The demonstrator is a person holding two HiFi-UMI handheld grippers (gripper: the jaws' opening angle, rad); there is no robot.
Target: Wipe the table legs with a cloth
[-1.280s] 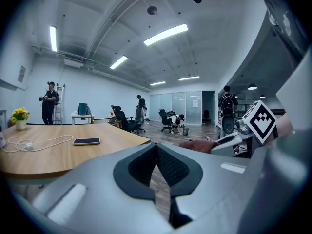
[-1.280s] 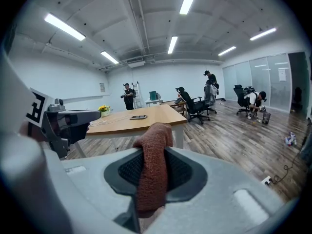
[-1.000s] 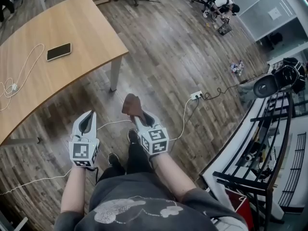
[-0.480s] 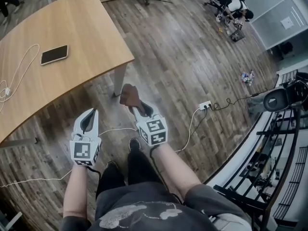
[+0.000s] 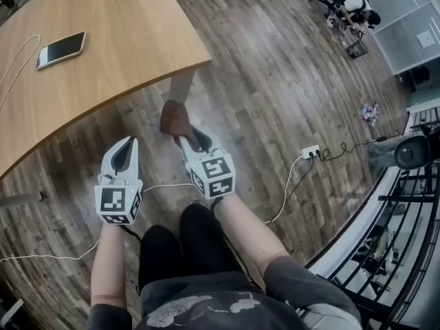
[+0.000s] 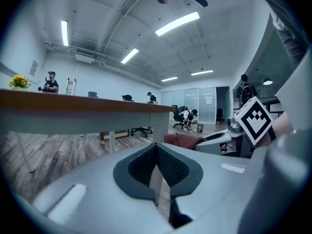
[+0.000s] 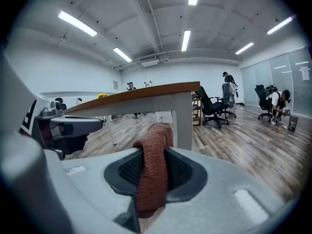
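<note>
At the far left a phone is lying on the wooden surface. Below the surface's edge I'm holding the left tool over the plank floor. In the left gripper view its jaws are pressing together at the tips and carrying nothing. Just to the right, the right tool is clamping a reddish-brown cloth. In the right gripper view the cloth is standing up between the two pads and bulging out above them. The cloth is hanging right beside the lower end of the surface's pale leg, and I'm not managing to tell whether the two are touching. Further right a white power strip is lying on the floor, its cable trailing back towards my legs.
</note>
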